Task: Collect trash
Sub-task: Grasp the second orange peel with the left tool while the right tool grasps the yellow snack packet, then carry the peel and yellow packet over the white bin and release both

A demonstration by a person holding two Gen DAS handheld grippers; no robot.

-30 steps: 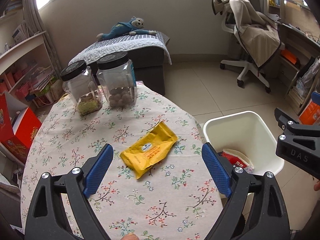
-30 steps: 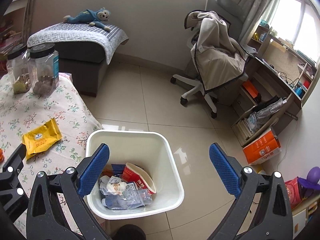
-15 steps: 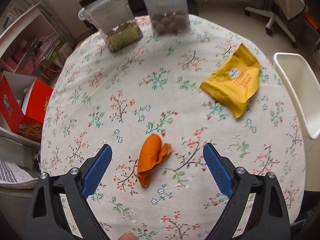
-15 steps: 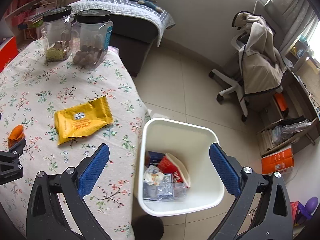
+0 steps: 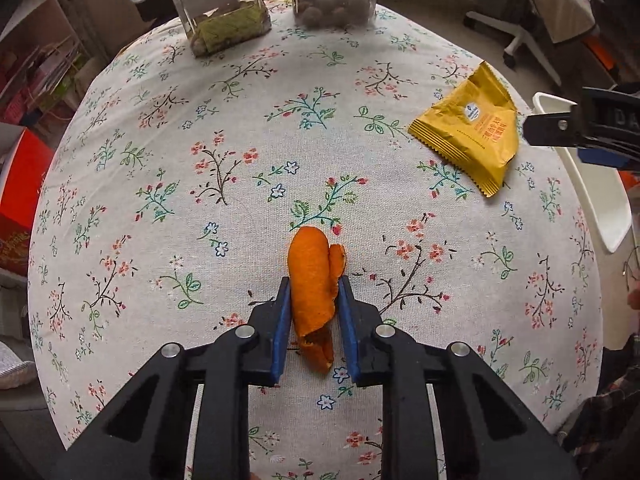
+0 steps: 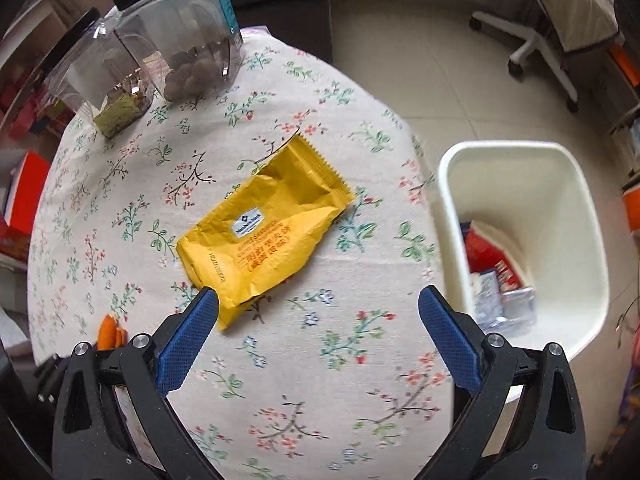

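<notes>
An orange peel [image 5: 314, 280] lies on the floral tablecloth [image 5: 240, 160]. My left gripper [image 5: 313, 292] is shut on it, one blue pad on each side. The peel also shows small in the right wrist view [image 6: 110, 334]. A yellow snack wrapper [image 6: 264, 226] lies flat on the table and also shows in the left wrist view [image 5: 472, 136]. My right gripper [image 6: 318, 300] is open above the table, its left pad over the wrapper's near corner. A white trash bin [image 6: 576, 184] with several pieces of trash inside stands on the floor to the right of the table.
Two clear jars with black lids [image 6: 184, 40] [image 6: 96, 80] stand at the table's far edge. An office chair [image 6: 560, 12] stands on the tiled floor beyond the bin. Red boxes [image 5: 20, 184] sit left of the table.
My left gripper has dropped to the table and shut on the orange peel. My right gripper has swung from above the bin to over the table, close to the yellow wrapper.
</notes>
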